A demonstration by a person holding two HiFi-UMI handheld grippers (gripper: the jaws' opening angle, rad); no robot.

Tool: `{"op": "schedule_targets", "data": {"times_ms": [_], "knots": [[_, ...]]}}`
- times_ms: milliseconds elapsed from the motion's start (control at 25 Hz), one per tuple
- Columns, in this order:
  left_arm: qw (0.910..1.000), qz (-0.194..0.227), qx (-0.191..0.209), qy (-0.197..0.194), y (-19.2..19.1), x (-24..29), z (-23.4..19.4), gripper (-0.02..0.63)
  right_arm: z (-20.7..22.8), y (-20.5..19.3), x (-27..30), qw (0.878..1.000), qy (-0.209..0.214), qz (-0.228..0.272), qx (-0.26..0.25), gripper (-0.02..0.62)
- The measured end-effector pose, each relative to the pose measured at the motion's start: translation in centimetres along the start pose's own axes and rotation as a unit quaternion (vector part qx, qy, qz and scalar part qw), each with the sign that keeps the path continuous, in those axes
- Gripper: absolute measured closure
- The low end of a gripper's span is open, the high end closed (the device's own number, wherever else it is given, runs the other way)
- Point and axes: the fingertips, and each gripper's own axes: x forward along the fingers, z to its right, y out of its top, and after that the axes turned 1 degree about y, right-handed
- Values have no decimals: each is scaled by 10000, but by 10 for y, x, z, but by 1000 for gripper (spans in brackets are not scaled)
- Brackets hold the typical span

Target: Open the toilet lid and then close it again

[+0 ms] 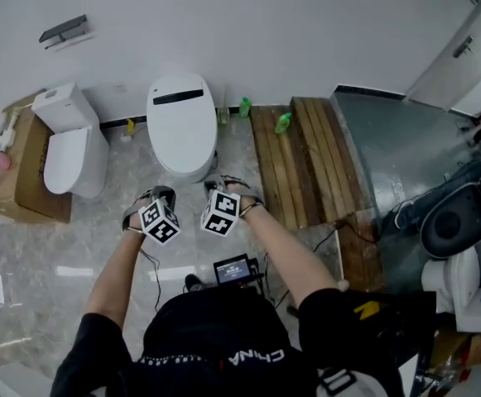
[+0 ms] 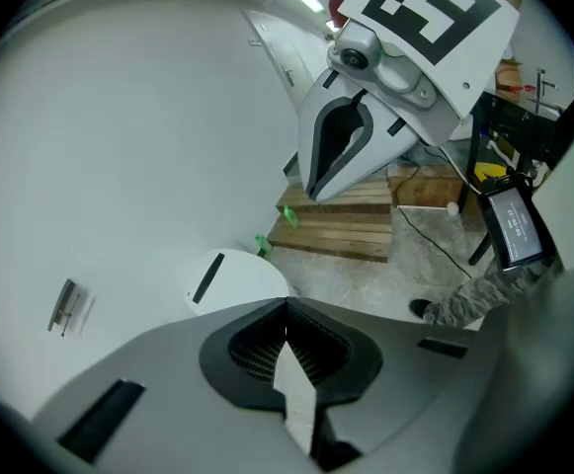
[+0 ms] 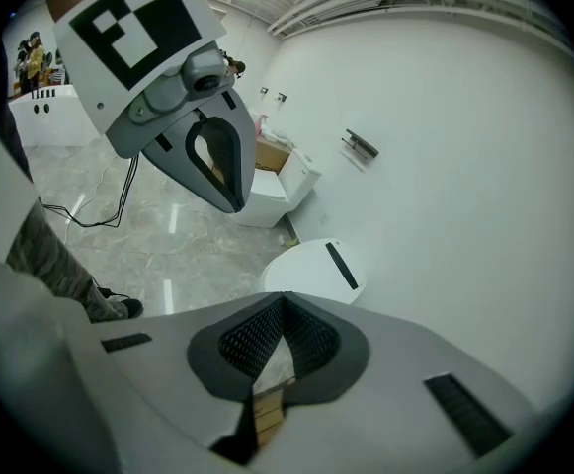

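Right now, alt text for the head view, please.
Seen from above, a person holds the left gripper and right gripper just short of a white toilet whose lid is down. A second toilet stands to its left, a wooden pallet to its right.

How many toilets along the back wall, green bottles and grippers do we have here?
Toilets: 2, the toilet with tank and the tankless toilet, both lids down
Green bottles: 2
Grippers: 2, the left gripper and the right gripper, both shut and empty
Total: 6
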Motion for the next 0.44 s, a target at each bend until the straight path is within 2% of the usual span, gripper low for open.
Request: {"op": "schedule_targets", "data": {"times_ms": [440], "knots": [[9998,-138,141,96,8,7,0,595,9,-7,-1,10000,53,31,-66,581]]}}
